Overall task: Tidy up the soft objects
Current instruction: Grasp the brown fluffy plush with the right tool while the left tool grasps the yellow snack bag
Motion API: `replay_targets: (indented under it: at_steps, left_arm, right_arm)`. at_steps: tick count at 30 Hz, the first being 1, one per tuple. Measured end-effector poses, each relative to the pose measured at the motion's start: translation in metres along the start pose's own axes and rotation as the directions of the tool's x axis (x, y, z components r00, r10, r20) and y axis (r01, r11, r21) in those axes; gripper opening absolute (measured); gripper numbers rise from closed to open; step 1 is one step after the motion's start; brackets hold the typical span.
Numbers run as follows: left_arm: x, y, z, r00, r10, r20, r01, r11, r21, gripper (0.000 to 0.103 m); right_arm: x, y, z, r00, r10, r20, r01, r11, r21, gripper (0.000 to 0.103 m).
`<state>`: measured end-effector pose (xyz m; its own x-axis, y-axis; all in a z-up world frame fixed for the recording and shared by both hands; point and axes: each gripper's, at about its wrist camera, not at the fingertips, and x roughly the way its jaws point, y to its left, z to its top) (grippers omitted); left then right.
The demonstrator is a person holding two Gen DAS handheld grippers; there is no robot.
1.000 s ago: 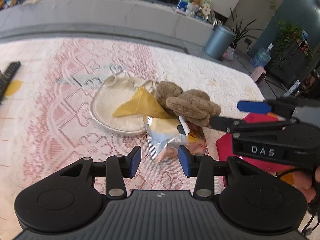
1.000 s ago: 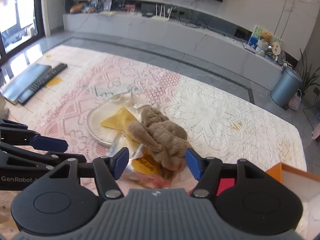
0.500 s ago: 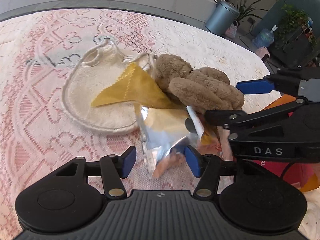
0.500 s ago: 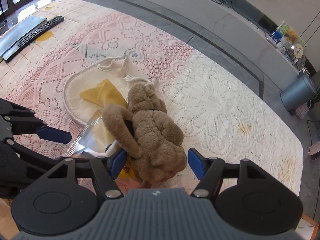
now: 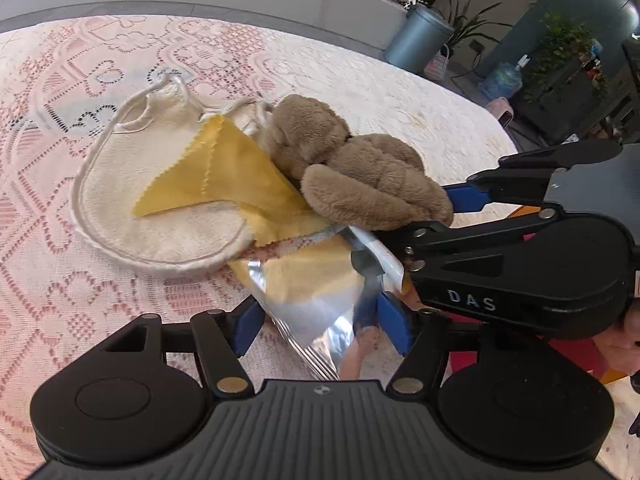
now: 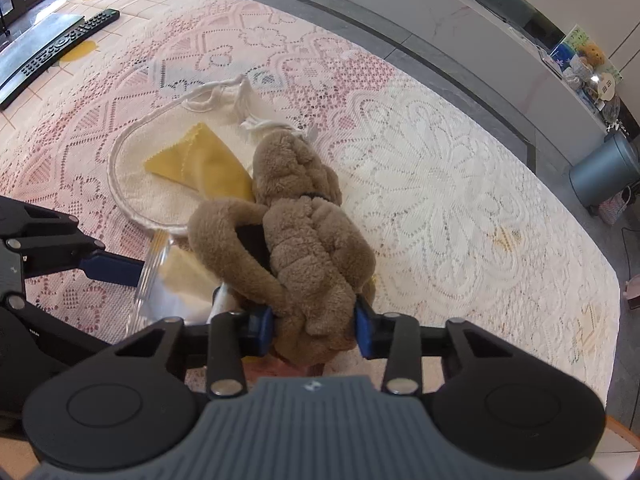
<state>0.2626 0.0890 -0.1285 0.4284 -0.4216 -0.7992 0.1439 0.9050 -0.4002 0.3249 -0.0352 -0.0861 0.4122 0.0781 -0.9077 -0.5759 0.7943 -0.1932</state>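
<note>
A brown plush toy (image 6: 308, 232) lies on the lace tablecloth (image 6: 440, 184), partly on a yellow cloth (image 6: 200, 164) and a cream bib (image 6: 132, 176). My right gripper (image 6: 314, 326) is shut on the plush toy's lower end. The toy (image 5: 352, 172) also shows in the left wrist view, with the yellow cloth (image 5: 216, 172) and the bib (image 5: 132, 184). A silver snack packet (image 5: 316, 300) lies under the toy. My left gripper (image 5: 320, 326) is open, its fingers on either side of the packet's near end.
Two remote controls (image 6: 60, 44) lie at the table's far left. A red and orange box (image 5: 576, 356) shows behind the right gripper. A grey bin (image 6: 604, 172) stands on the floor beyond the table.
Both grippers have moved forward and down. The right gripper has closed on the plush toy's lower end. The left gripper's fingers now straddle the silver packet.
</note>
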Motion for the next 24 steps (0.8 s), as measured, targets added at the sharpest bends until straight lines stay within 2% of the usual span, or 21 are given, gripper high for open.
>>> replay_targets:
  at_steps: [2,3,10,14,18,24]
  left_arm:
    - [0.002,0.0,-0.001,1.0,-0.007,0.007,0.007,1.0,-0.011,0.076]
    - [0.003,0.001,-0.001,1.0,-0.015,0.01,0.015,1.0,-0.018,0.072]
    - [-0.002,0.002,-0.003,0.999,-0.009,0.034,0.01,0.999,-0.032,0.037]
    - [-0.007,-0.005,-0.006,0.998,0.024,0.056,-0.024,1.0,-0.014,0.029]
    - [-0.02,-0.009,-0.01,0.996,0.044,0.081,-0.043,0.999,-0.008,0.022]
    - [-0.041,-0.007,-0.016,0.991,0.081,0.107,-0.078,0.996,-0.033,0.018]
  right_arm:
    - [0.0,-0.001,0.0,1.0,0.0,0.0,0.0,1.0,0.005,0.035]
    - [0.0,-0.001,0.0,1.0,-0.001,0.001,0.001,1.0,0.005,0.035]
    - [-0.001,-0.001,-0.001,1.0,-0.009,0.01,0.009,1.0,0.012,0.034]
    - [-0.005,0.004,-0.003,0.999,-0.036,0.025,0.036,0.999,-0.013,0.031]
    - [-0.014,0.001,-0.004,0.998,-0.035,0.044,0.035,0.999,0.013,0.029]
    - [-0.038,0.0,-0.009,0.996,-0.016,0.084,0.013,0.999,0.041,0.026]
